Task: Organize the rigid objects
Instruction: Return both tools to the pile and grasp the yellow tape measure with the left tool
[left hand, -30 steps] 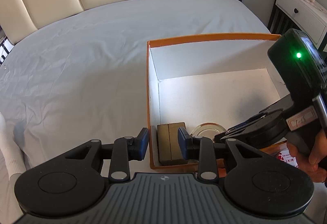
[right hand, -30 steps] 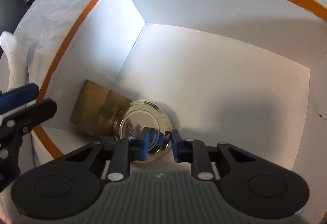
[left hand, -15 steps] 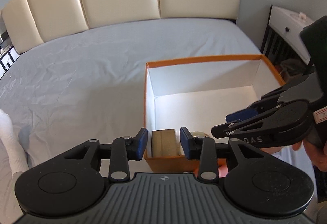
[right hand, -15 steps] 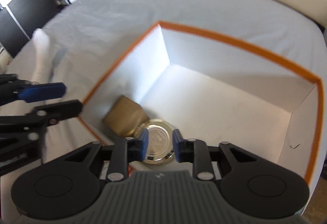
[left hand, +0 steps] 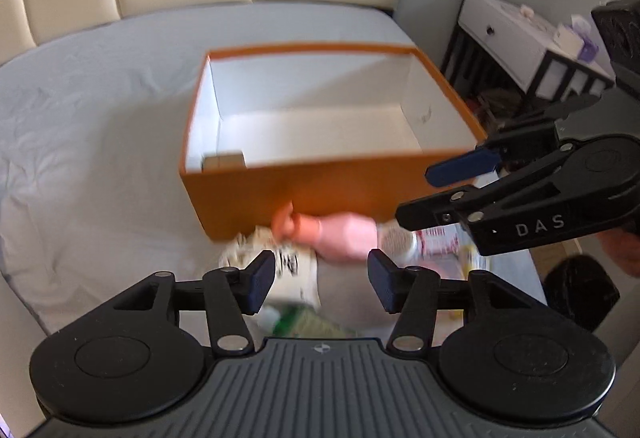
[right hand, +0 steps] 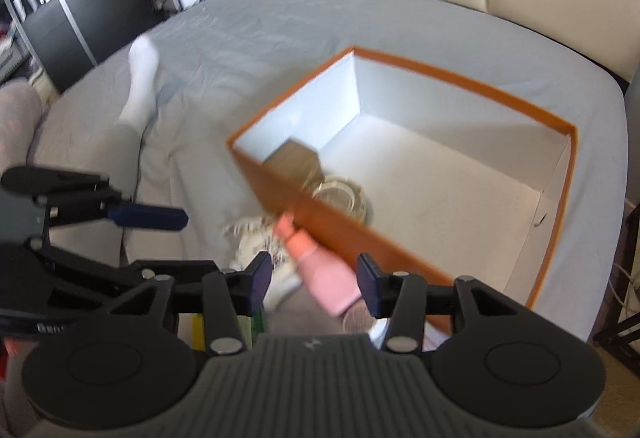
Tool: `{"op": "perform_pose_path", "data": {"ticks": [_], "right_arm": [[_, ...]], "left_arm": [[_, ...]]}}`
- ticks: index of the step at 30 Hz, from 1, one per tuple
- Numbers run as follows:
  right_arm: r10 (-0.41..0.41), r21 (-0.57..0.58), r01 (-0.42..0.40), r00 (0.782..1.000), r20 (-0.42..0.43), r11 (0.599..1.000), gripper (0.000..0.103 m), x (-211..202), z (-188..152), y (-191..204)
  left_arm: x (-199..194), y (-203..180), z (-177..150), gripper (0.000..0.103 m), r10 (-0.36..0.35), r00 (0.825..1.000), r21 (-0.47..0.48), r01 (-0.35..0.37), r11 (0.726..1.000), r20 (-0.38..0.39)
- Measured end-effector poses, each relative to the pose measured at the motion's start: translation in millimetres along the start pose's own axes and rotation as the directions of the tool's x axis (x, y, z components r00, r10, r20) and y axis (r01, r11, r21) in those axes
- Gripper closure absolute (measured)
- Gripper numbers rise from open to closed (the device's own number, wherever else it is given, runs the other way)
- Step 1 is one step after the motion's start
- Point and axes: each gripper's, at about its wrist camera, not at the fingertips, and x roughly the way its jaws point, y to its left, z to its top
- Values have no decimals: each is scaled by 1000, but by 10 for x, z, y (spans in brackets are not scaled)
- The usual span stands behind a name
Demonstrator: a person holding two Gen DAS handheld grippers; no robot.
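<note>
Orange box [left hand: 332, 194]: sits on the grey bed [left hand: 88, 126], open at the top, white inside, its near wall facing both claws.
Brown block [right hand: 296, 160]: inside the box, tucked into the near-left corner against the wall; from the left wrist view only its top edge [left hand: 223, 161] peeks over the rim.
Round glass dish [right hand: 344, 196]: also inside the box, touching the brown block, right behind the box's near wall.
Pink bottle [left hand: 340, 234]: outside the box, lying on its side on the bed, touching the foot of the near wall; blurred in both views [right hand: 324, 278].
White printed item [left hand: 276, 262]: outside the box too, just beside the pink bottle, on its left; too blurred to name.
Red-and-white can [left hand: 424, 238]: lying near the box's front-right corner, on the other side of the pink bottle.
Left claw [left hand: 320, 280]: spread wide, holding nothing, hanging above the loose things in front of the box.
Right claw [right hand: 316, 280]: spread wide as well, nothing between its fingers, up over the pink bottle and outside the box's near wall.
</note>
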Motion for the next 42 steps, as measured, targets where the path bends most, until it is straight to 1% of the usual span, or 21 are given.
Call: {"op": "perform_pose_path", "data": {"ticks": [2,4,9,11,15,18,21,22,24,26,29,32,33,34,35,36,38,39,40,41,42], "right_arm": [[-18,-57,17,999,-28,998,54,67,-124,63],[-35,-100,29,998,-58,995,51,143,-248,89],[-57,-148,35,988,-144,988,51,353,-467,116],[-68,-175,39,984,-165,984,51,430,-504,141],[-71,-214,28,978,-196,976,48,521,-519,207],[-88,-253,33,975,-206,967,46,594,-515,255],[-101,-288,35,971,-218,957,45,663,-526,282],[-103,-294,34,969,-224,955,42,687,-530,287],[-122,-323,45,967,-224,945,42,727,-537,300],[-138,-350,52,965,-224,935,39,772,-548,315],[-149,-371,53,961,-235,927,37,845,-562,321],[-149,-376,51,960,-238,925,38,858,-539,313],[-146,-367,48,959,-243,929,38,846,-523,297],[-140,-354,46,959,-246,934,38,829,-505,281],[-134,-343,43,960,-247,938,38,806,-491,266],[-125,-331,39,962,-242,943,39,777,-473,260],[-86,-300,17,972,-219,954,39,686,-441,257],[-58,-281,-1,978,-202,960,43,632,-421,261],[-25,-259,-23,983,-181,966,80,576,-399,263],[5,-233,-44,986,-168,971,85,539,-378,255],[30,-198,-65,985,-172,978,79,535,-357,245]], "left_arm": [[40,15,-145,40,3,1000,-8,-4,1000,-24],[95,27,-256,35,6,999,-16,-6,1000,-45],[253,145,-464,31,18,995,-167,-34,985,-98],[303,176,-495,31,14,993,-195,-37,980,-114],[360,148,-546,30,28,988,-188,-57,980,-155],[420,169,-604,30,44,980,-211,-85,974,-192],[485,179,-671,34,24,978,-238,-75,968,-209],[503,177,-682,35,19,977,-246,-72,967,-211],[554,169,-692,35,1,977,-260,-58,964,-214],[583,148,-697,31,0,977,-263,-58,963,-215],[585,145,-699,31,-7,978,-272,-51,961,-209],[537,167,-711,38,-17,979,-276,-40,960,-203],[511,178,-713,43,-20,980,-275,-37,961,-199],[483,193,-716,54,-18,980,-275,-37,961,-196],[458,206,-710,60,-1,981,-272,-53,961,-196],[424,228,-712,63,6,981,-267,-59,962,-196],[379,269,-725,65,-1,980,-274,-54,960,-197],[357,280,-737,66,0,980,-276,-56,959,-197],[336,285,-745,66,4,980,-276,-60,959,-198],[334,287,-743,67,9,980,-275,-65,959,-201],[319,289,-737,67,9,979,-275,-65,959,-201]]}}
